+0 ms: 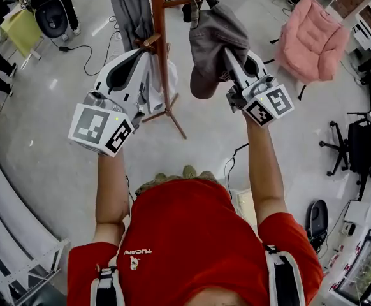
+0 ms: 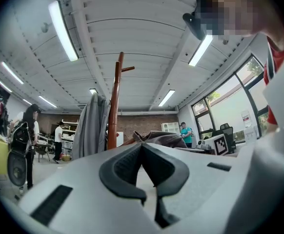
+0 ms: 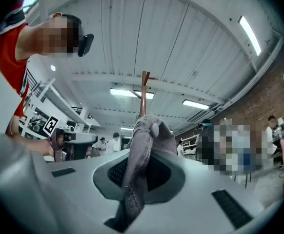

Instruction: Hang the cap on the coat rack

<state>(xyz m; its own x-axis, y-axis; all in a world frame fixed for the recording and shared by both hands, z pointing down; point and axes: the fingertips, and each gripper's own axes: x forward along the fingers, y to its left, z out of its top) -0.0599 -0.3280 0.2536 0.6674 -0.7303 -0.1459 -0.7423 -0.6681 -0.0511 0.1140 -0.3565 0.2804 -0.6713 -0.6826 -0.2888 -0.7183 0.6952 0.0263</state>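
Observation:
A grey cap [image 1: 212, 34] hangs up beside the wooden coat rack [image 1: 159, 43], close to a side peg at the right of the pole. My right gripper [image 1: 227, 55] is shut on the cap's fabric. In the right gripper view the cap [image 3: 149, 130] drapes over that gripper [image 3: 143, 156], and the rack's pole [image 3: 144, 94] rises just behind it. My left gripper [image 1: 147, 53] is raised next to the pole on its left side. Its jaws meet with nothing between them [image 2: 142, 146]. From there the rack [image 2: 115, 101] and the cap [image 2: 161, 139] are just ahead.
A grey garment [image 1: 129, 11] hangs on the rack's left side, with a white item [image 1: 159, 81] lower on the pole. A pink padded chair [image 1: 310, 37] stands at the right, a black office chair [image 1: 357, 148] further right. A cable [image 1: 93, 53] runs over the floor. People stand in the background [image 2: 30, 135].

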